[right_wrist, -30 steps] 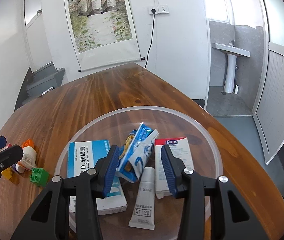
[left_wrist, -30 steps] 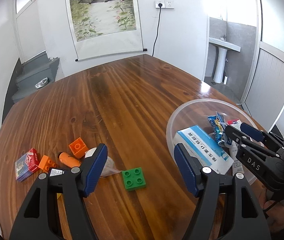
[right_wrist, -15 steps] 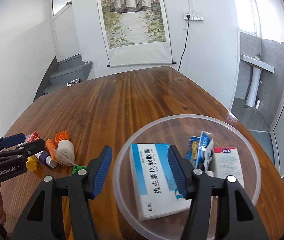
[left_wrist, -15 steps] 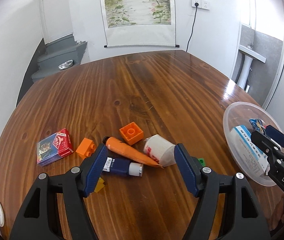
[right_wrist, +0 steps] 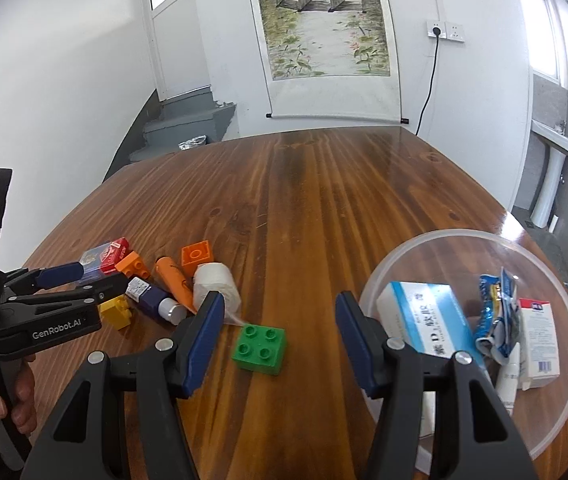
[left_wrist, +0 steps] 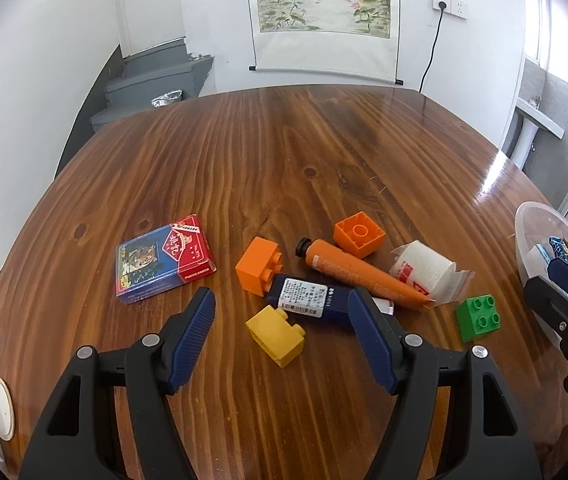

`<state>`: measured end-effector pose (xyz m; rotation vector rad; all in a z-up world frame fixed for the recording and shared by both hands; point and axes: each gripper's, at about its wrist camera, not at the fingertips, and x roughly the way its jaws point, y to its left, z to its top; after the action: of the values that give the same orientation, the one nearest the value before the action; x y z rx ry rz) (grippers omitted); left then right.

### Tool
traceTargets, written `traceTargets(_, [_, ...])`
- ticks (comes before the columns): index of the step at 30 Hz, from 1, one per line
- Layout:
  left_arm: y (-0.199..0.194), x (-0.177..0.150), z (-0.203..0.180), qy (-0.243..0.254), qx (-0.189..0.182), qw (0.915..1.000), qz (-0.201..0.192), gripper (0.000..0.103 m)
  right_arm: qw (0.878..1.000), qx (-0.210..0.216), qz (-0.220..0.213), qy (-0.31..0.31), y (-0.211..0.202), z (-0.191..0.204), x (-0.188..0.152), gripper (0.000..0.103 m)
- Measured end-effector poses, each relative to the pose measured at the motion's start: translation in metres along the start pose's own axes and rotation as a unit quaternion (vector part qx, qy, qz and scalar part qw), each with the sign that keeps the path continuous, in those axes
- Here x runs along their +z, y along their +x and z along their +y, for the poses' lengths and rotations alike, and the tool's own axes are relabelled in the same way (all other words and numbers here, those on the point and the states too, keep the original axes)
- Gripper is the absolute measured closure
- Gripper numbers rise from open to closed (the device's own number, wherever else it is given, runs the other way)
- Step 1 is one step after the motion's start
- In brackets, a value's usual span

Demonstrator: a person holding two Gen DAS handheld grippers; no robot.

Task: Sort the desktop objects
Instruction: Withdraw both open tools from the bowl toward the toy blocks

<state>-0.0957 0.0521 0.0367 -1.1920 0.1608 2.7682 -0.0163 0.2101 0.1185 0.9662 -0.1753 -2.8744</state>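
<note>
A wooden table (right_wrist: 323, 200) carries a clear bowl (right_wrist: 555, 280) just right of the right gripper (right_wrist: 280, 332), holding a blue-white medicine box (right_wrist: 423, 320), a crumpled packet (right_wrist: 495, 316) and a red-topped box (right_wrist: 539, 340). Both jaws are spread, empty. A green brick (right_wrist: 260, 348) lies between the right jaws, a yellow brick (left_wrist: 276, 336) between those of the left gripper (left_wrist: 284, 336).

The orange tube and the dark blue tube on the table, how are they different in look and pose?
The orange tube is long and tapers to a flat end, with a small black cap; the dark blue tube is shorter, with a white label and a silver-white cap. The orange tube's flat end lies against the white gauze roll; the dark blue tube lies beside the yellow brick. Both lie flat on the table.
</note>
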Motion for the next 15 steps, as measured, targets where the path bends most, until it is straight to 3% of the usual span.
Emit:
traceTargets(6, [0.009, -0.007, 0.007, -0.004, 0.001, 0.9999, 0.013, 0.03, 0.999, 0.024, 0.021, -0.001, 0.013, 0.014, -0.01, 0.041])
traceTargets(15, [0.022, -0.015, 0.012, -0.005, -0.001, 0.9995, 0.032, 0.03, 0.999, 0.019, 0.043, 0.0, 0.024, 0.015, -0.019, 0.041])
